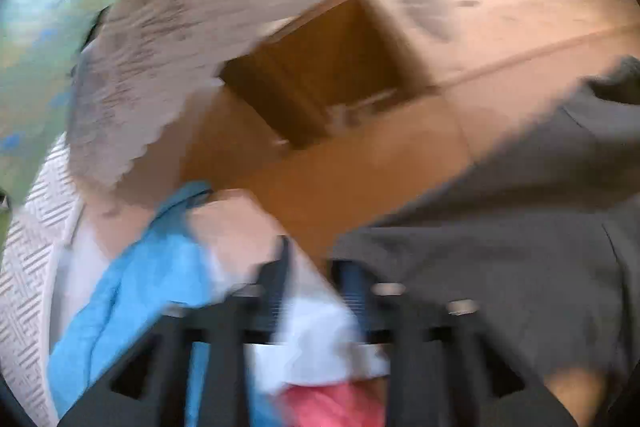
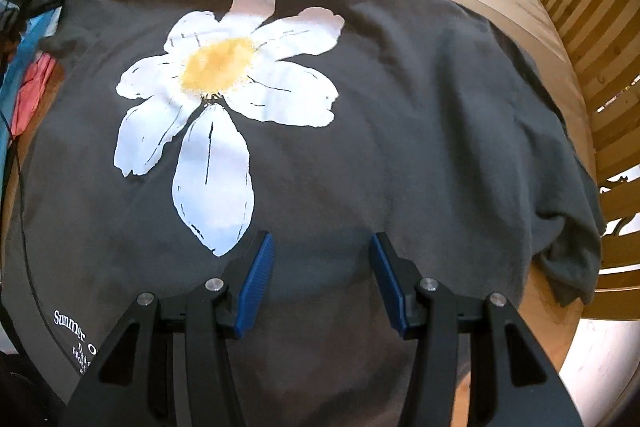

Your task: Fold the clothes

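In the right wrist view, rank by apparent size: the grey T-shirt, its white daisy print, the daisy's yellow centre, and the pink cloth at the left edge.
1. Grey T-shirt
2. White daisy print
3. and 4. Yellow centre and pink cloth: they look alike, and the cloth is partly hidden, so unranked.

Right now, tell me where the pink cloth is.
In the right wrist view, the pink cloth lies at the far left, beside the grey shirt and against blue fabric.
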The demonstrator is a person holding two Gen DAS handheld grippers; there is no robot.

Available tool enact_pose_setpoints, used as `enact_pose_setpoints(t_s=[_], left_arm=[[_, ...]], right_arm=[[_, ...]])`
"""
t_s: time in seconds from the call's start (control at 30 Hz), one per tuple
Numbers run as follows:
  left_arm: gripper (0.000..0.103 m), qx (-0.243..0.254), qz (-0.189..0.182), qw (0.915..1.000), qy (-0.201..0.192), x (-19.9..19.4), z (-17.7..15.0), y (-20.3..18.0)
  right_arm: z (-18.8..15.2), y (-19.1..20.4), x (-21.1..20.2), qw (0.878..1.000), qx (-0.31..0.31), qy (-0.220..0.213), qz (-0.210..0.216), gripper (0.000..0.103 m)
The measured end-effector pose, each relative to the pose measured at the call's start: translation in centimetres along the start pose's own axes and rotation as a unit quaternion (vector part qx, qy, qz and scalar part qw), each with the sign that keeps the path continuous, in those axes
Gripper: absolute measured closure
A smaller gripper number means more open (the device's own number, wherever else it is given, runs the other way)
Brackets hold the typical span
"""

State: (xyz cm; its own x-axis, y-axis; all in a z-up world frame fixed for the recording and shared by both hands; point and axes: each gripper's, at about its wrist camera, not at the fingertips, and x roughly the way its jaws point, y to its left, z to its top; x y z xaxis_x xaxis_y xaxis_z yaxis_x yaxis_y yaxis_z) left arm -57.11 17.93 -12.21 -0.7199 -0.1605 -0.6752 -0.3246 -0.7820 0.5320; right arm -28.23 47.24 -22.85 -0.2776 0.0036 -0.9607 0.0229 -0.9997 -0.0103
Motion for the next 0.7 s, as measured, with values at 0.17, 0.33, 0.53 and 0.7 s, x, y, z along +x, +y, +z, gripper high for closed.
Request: enact_pose_setpoints(t_s=[0.17, 0.33, 0.53, 0.7], left_arm=[[0.050, 0.044, 0.005, 0.9980, -0.046, -3.3, 0.1, -0.5], [0.043, 0.057, -0.020, 0.9980, -0.019, -1.8, 0.3, -0.3], [0.044, 0.103, -0.203, 0.9696, -0.089, -6.2, 5.0, -6.9], [0.042, 0.192, -0.216, 0.9528, -0.092, -6.0, 8.5, -14.5]], right_arm=[[1.5, -1.1, -1.7, 1.000, 0.003, -0.012, 0.011, 0.053], [5.3, -4.2, -4.1, 0.997, 0.031, -0.070, 0.019, 0.053], [14.3, -7.3, -2.6, 0.992, 0.038, -0.120, -0.025, 0.053], [18.2, -8.8, 1.5, 0.995, 0.015, -0.084, -0.057, 0.053]])
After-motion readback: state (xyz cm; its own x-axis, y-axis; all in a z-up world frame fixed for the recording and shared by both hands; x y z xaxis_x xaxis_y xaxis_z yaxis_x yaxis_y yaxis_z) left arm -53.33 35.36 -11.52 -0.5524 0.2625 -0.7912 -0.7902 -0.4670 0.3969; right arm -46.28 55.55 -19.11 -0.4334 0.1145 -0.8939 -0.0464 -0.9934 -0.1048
